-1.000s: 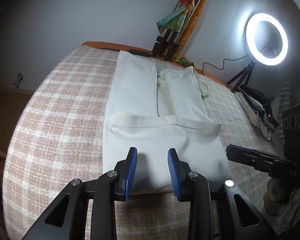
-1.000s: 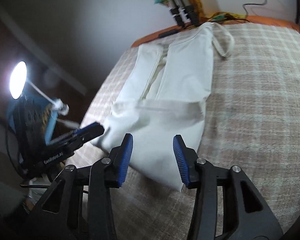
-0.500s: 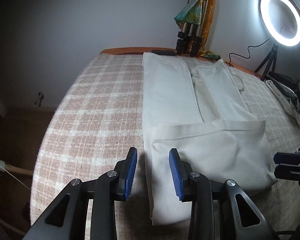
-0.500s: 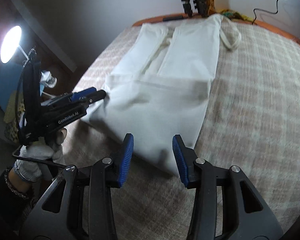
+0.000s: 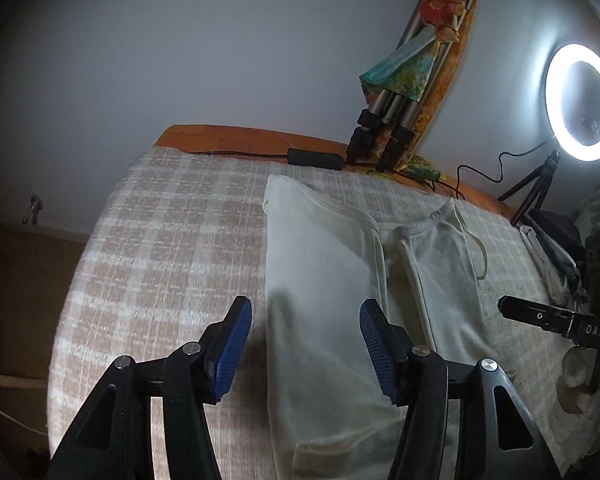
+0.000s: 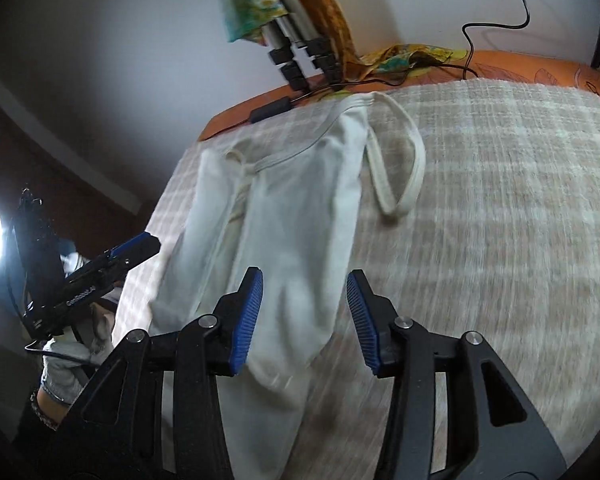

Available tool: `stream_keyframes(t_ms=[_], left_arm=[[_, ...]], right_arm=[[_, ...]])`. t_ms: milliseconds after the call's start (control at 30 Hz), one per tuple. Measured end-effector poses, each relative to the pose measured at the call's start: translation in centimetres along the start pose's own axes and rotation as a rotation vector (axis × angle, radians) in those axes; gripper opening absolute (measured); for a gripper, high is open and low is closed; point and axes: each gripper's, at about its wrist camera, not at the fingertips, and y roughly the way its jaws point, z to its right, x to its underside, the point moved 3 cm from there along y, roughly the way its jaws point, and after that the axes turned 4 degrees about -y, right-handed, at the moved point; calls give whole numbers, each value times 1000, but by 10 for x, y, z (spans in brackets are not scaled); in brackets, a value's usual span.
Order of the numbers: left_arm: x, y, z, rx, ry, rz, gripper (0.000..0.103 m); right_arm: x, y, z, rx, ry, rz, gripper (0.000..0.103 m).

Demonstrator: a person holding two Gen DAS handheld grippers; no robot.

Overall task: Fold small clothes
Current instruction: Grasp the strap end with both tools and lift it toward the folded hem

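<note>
Both grippers hovering spread over the top

The cream top is lying on the checked blanket; the left gripper, jaws just widening, and the right gripper are gaping, pinching nothing.

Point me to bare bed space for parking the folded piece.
Free: checked blanket left of the white garment, and the wide stretch right of its loose strap. Crowded: far edge by the tripod legs, cable, and ring light corner.

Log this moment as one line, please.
phase: repositioning | left gripper: open, jaws just widened, over white garment edge | right gripper: open, nothing held | surface: checked blanket
</note>
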Motion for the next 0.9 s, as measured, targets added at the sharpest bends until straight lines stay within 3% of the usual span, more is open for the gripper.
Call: stream_keyframes(t_ms=[367,433,500,567,700,767,833,900], left_arm=[[-38,63,-26,136,-187,-49,61],[-44,67,-30,160,-223,-34,60],[-48,71,-33,176,-246,-31,51],[-49,76,-34,158,-235,-35,21],[-50,81,-33,140,-201,-35,18],[-51,81,-33,138,-190,-29,36],[-53,81,-34,139,-199,-21,50],[-57,84,-34,145,-221,-24,54]], right_arm=[[-49,45,32,-56,88,13,50],[-55,49,36,-70,98,23,45],[-59,54,39,-74,100,27,13],[-62,58,44,-54,100,21,13],[-62,58,43,-39,64,37,13],[-63,55,40,-39,37,40,14],[-66,55,41,-57,46,37,25],[-71,56,44,-55,66,54,38]])
